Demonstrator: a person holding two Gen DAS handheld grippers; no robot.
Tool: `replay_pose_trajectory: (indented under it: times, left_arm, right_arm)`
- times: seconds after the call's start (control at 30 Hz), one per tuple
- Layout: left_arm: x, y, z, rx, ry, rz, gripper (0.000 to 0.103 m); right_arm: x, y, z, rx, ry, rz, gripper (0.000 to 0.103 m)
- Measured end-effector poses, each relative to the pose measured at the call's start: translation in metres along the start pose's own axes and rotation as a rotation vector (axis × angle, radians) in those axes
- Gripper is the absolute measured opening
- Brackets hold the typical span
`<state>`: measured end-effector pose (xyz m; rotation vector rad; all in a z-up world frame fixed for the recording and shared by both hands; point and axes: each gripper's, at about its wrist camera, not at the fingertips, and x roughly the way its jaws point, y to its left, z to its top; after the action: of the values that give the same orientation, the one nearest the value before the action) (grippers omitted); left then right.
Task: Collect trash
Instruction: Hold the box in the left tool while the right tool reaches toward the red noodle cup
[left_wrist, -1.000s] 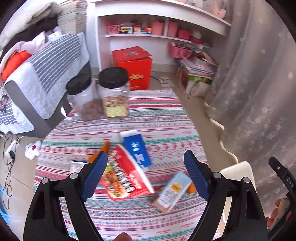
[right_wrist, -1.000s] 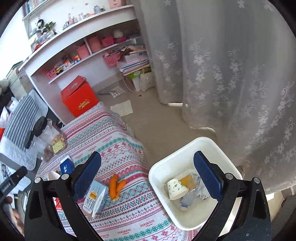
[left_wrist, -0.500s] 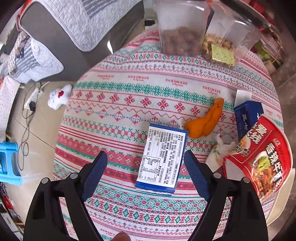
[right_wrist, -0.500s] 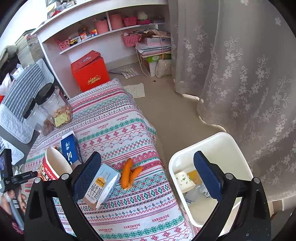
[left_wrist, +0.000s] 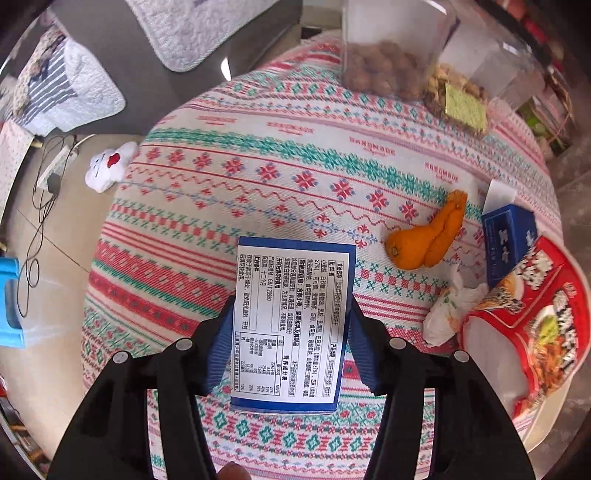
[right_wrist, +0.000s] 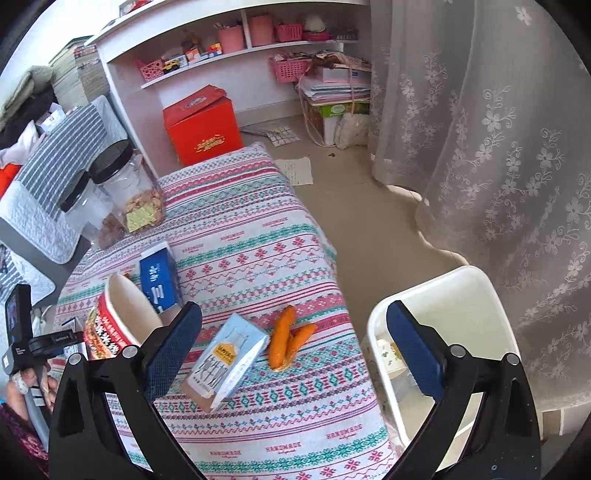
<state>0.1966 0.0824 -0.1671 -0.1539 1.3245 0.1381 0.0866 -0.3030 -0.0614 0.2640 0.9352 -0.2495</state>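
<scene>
In the left wrist view my left gripper (left_wrist: 290, 338) is shut on a flat blue box with a white label (left_wrist: 291, 317), lying on the patterned tablecloth (left_wrist: 258, 177). Orange peel (left_wrist: 430, 240), a crumpled tissue (left_wrist: 452, 314), a blue carton (left_wrist: 508, 240) and a red noodle cup (left_wrist: 535, 332) lie to its right. In the right wrist view my right gripper (right_wrist: 295, 350) is open and empty above a light blue carton (right_wrist: 225, 363) and orange peel (right_wrist: 288, 338). A white bin (right_wrist: 454, 332) with some trash stands on the floor at the right.
Two clear jars with black lids (right_wrist: 125, 192) stand at the table's far end. A red box (right_wrist: 201, 129), shelves and a lace curtain (right_wrist: 498, 147) lie beyond. A sofa with blankets (left_wrist: 184, 33) and a blue stool (left_wrist: 9, 306) are left of the table.
My left gripper swung down to the blue box and closed its fingers on the box's sides. My right gripper drifted left over the table and stayed open.
</scene>
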Motion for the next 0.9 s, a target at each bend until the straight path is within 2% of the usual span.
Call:
replay_pose_trajectory:
  times: [0.1,0.13,0.23,0.3,0.33,0.4,0.47,0.53,0.6,0.67,0.73,0.83,0.9]
  left_arm:
    - [-0.051,0.016,-0.009,-0.090,-0.078,-0.092,0.055]
    - [-0.072,0.021,-0.015,-0.119,-0.113,-0.137,0.055]
    - [-0.123,0.033,-0.036,-0.174,-0.208,-0.284,0.056]
    - [-0.145,0.042,-0.051,-0.187,-0.275,-0.319,0.056]
    - [-0.153,0.045,-0.059,-0.186,-0.302,-0.314,0.056]
    - [-0.159,0.052,-0.065,-0.182,-0.324,-0.285,0.056]
    - [-0.157,0.065,-0.061,-0.173,-0.324,-0.306,0.056]
    - [-0.159,0.077,-0.061,-0.183,-0.329,-0.304,0.056]
    - [-0.155,0.090,-0.060,-0.203,-0.320,-0.309,0.056]
    - [-0.151,0.099,-0.059,-0.214,-0.303,-0.330,0.056]
    - [-0.150,0.106,-0.058,-0.213,-0.299,-0.328,0.056]
    - [-0.150,0.113,-0.058,-0.217,-0.297,-0.334,0.056]
    - [-0.151,0.115,-0.058,-0.223,-0.299,-0.337,0.056]
  right_arm:
    - [-0.003,0.023,-0.005,-0.061,0.006,0.095,0.096]
    - [-0.007,0.035,-0.008,-0.099,-0.011,0.100,0.096]
    - [-0.027,0.084,-0.029,-0.291,-0.151,0.020,0.096]
    - [-0.032,0.118,-0.047,-0.418,-0.217,-0.011,0.096]
    - [-0.031,0.131,-0.055,-0.463,-0.229,-0.019,0.096]
    - [-0.021,0.148,-0.061,-0.491,-0.195,0.015,0.096]
    - [-0.004,0.157,-0.060,-0.467,-0.111,0.100,0.096]
    - [0.014,0.164,-0.057,-0.474,-0.040,0.137,0.096]
    - [0.024,0.168,-0.054,-0.481,-0.027,0.151,0.096]
    - [0.029,0.168,-0.050,-0.472,0.003,0.209,0.096]
    - [0.026,0.172,-0.055,-0.493,-0.035,0.176,0.096]
    - [0.016,0.192,-0.074,-0.602,-0.162,0.014,0.096]
    - [0.015,0.207,-0.089,-0.646,-0.214,-0.081,0.096]
